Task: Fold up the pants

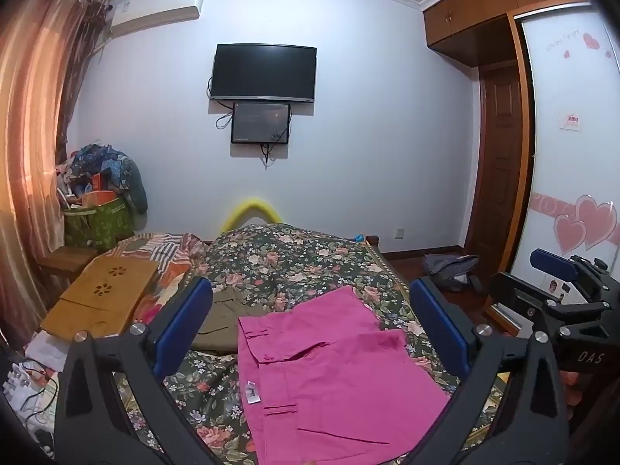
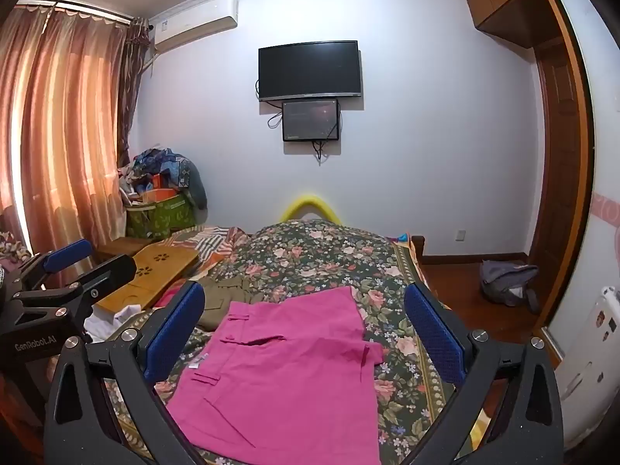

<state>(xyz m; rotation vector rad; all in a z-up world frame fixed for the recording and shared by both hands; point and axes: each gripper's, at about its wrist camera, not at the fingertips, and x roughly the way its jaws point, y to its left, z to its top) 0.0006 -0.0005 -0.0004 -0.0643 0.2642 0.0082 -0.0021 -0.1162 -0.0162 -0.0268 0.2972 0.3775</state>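
Both grippers hang with jaws spread wide and nothing between them, left gripper point(image 1: 310, 323) and right gripper point(image 2: 304, 325), above the pink pants point(image 2: 286, 372). Smooth cotton, they lie flat on the floral bedspread point(image 2: 333, 259), its right edge uncovered.

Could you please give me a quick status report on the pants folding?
Left gripper and right gripper both open, holding nothing. Pink pants spread on the floral bedspread, untouched. Olive garment lies beside their far edge.
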